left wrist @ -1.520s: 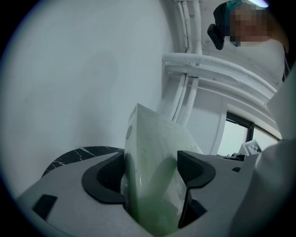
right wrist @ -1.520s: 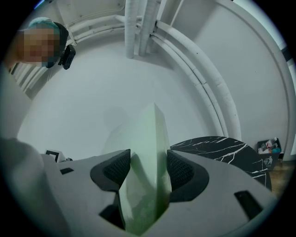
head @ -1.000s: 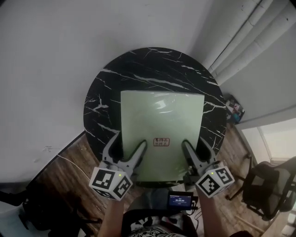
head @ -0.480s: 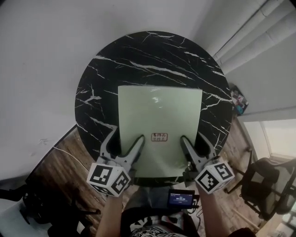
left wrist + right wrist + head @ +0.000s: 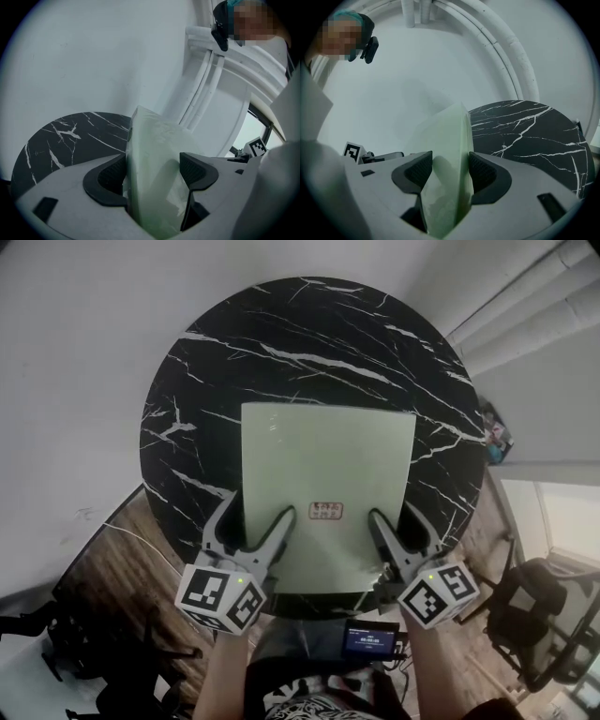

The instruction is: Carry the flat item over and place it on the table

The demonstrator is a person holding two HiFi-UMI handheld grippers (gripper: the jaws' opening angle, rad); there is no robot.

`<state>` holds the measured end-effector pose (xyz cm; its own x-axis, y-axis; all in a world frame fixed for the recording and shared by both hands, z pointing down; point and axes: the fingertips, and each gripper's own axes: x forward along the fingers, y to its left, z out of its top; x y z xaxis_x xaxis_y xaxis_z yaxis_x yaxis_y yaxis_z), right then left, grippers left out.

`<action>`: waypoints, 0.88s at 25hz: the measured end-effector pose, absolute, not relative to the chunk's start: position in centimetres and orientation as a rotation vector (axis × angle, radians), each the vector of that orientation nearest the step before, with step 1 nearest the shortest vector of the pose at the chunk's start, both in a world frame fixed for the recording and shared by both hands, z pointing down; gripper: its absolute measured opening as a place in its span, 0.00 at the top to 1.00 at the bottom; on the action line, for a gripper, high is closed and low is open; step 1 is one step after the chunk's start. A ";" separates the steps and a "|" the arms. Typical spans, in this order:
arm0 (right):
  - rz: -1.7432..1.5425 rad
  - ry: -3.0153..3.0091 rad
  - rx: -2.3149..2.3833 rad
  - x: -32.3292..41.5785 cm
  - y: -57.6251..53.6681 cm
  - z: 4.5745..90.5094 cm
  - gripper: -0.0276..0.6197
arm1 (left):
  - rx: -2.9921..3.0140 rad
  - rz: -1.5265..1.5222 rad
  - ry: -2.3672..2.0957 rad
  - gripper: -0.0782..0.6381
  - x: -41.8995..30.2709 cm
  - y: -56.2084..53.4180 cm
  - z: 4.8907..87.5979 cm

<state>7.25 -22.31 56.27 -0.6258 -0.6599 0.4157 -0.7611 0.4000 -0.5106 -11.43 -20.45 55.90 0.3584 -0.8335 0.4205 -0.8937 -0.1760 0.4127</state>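
Pale green flat pack [image 5: 326, 484] sits level over the round black table [image 5: 281, 334]; contact unclear. The left gripper [image 5: 255, 523] and right gripper [image 5: 396, 521] each clamp its near edge, one towards each corner, probably so the wrapped sheet keeps level for setting down.

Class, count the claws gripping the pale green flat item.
2: left claw on the near-left edge of the green flat item, right claw on its near-right edge.
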 end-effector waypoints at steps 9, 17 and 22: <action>1.035 -2.486 1.255 7.4 -23.8 57.8 0.61 | 1.968 0.140 -1.494 0.37 -11.2 -21.5 57.9; 1.031 -2.476 1.248 7.7 -24.7 58.9 0.61 | 1.894 0.164 -1.478 0.37 -11.0 -22.2 59.7; 1.064 -2.439 1.261 8.3 -25.0 59.9 0.61 | 1.868 0.200 -1.434 0.37 -10.5 -22.6 60.7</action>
